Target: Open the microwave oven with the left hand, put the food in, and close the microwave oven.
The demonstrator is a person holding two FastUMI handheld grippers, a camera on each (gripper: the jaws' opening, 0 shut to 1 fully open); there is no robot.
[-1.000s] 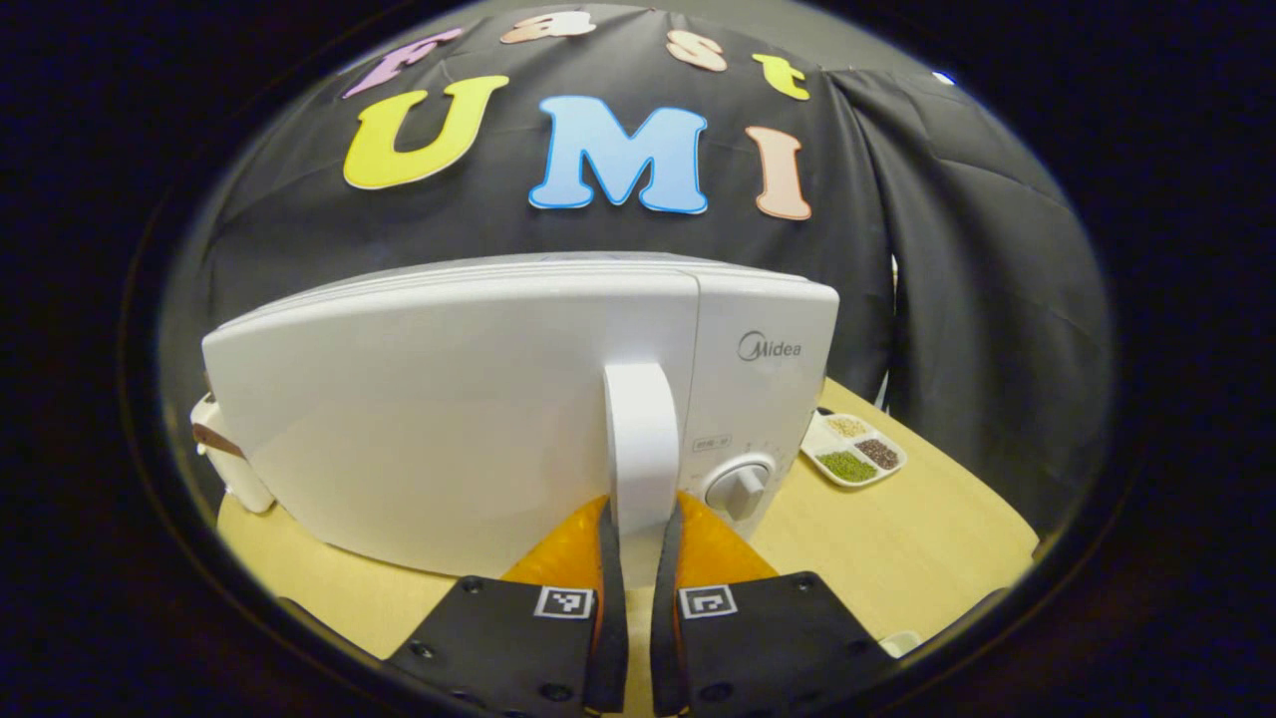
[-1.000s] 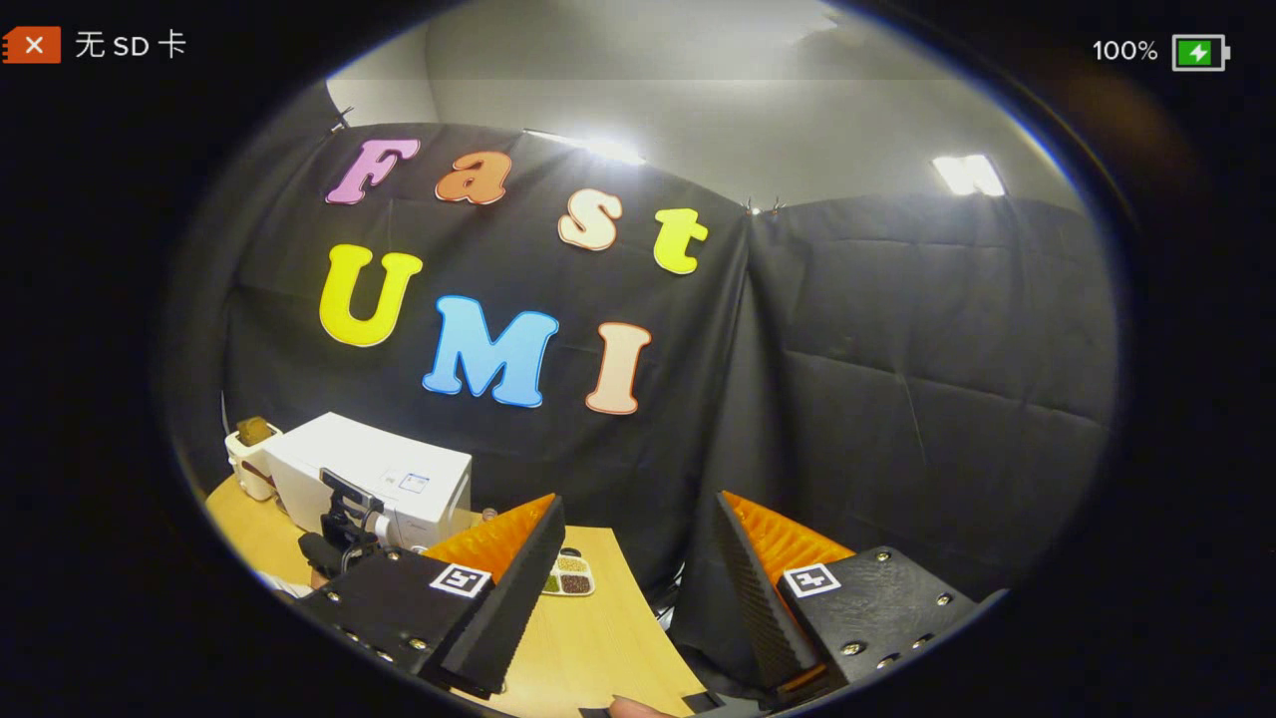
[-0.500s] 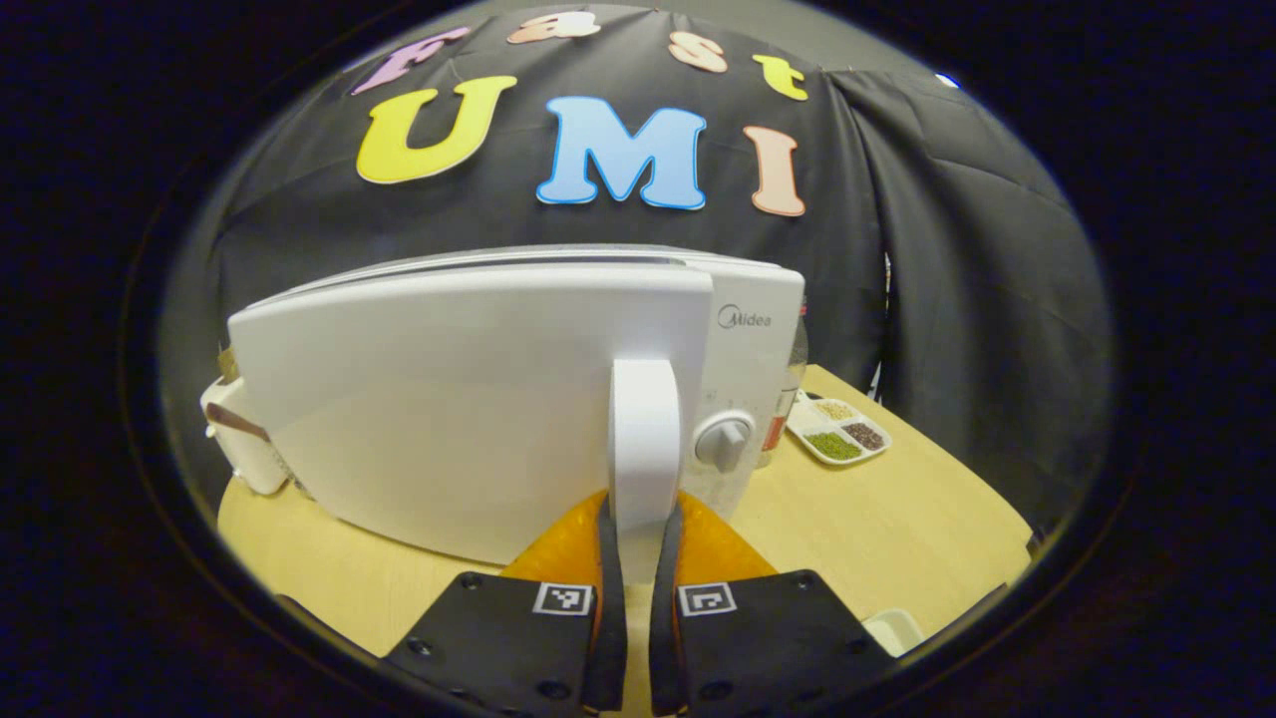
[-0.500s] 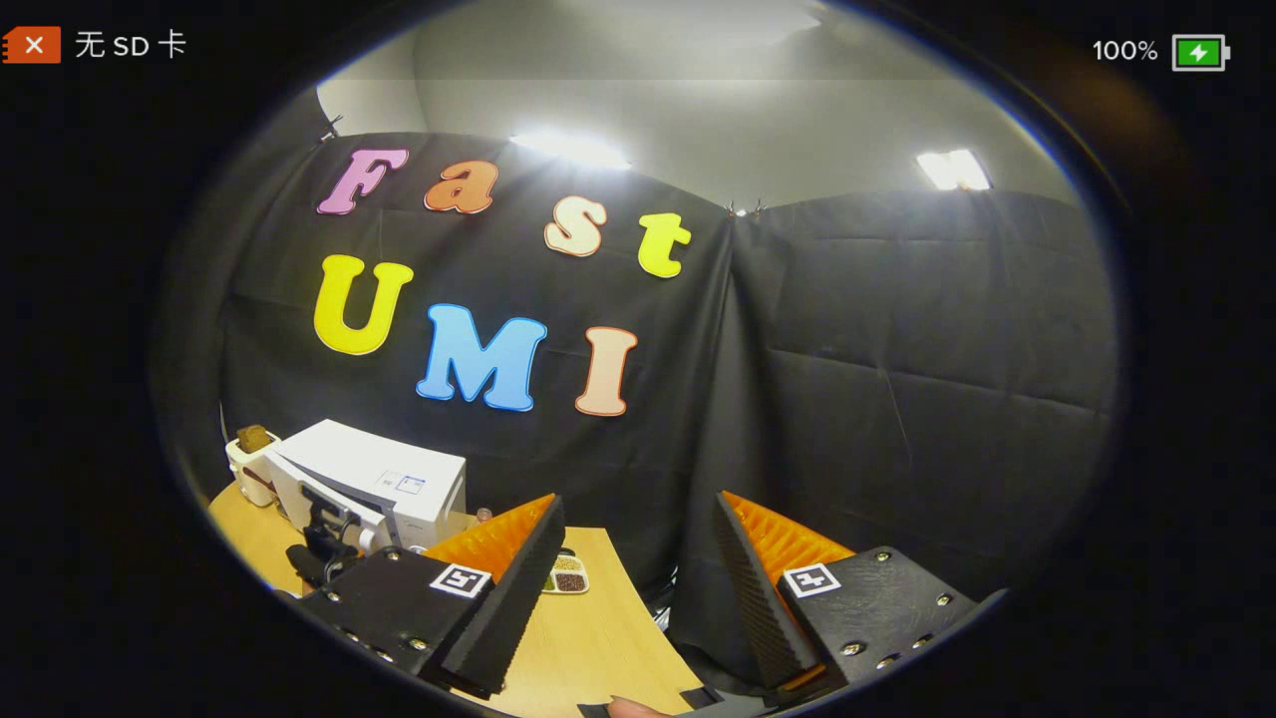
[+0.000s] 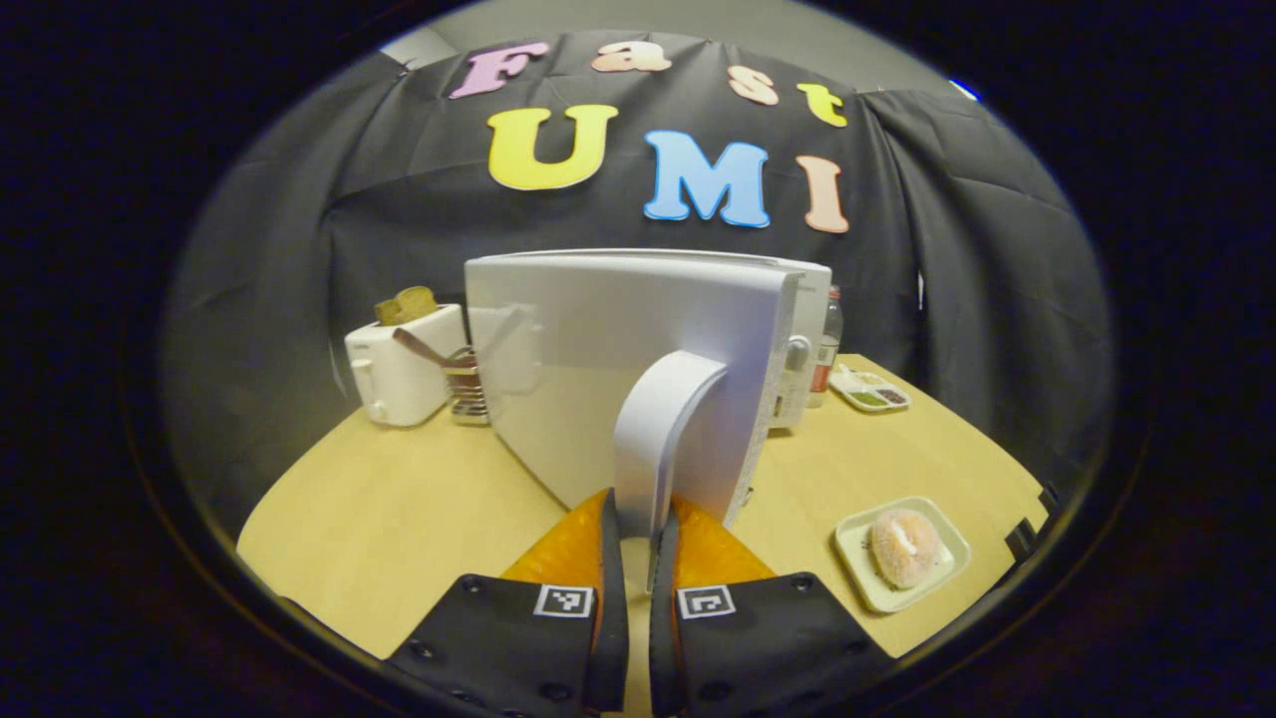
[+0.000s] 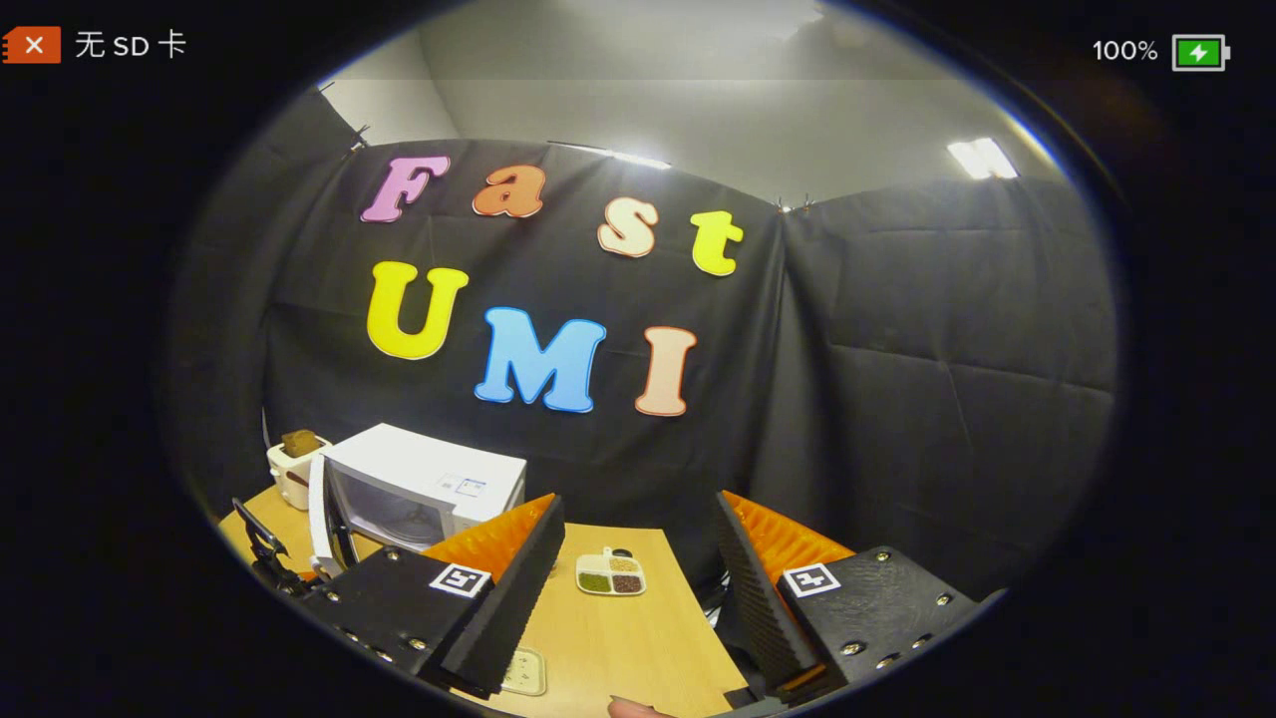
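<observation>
Microwave point(image 5: 638, 339) is standing on the table point(image 5: 399, 519), its door point(image 5: 598, 399) swung open; we are clamping its handle point(image 5: 663, 429) in our left gripper point(image 5: 638, 534). Right of it, the doughnut point(image 5: 902, 546) is resting on a plate point(image 5: 942, 573). Our right gripper point(image 6: 638, 558) is hanging wide apart, holding nothing.

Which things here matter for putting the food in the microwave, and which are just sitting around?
Part of the job:
microwave
door handle, clamped by the left gripper
doughnut on its small plate
right gripper, open

Just lying about:
toaster
divided snack tray
bottle
</observation>
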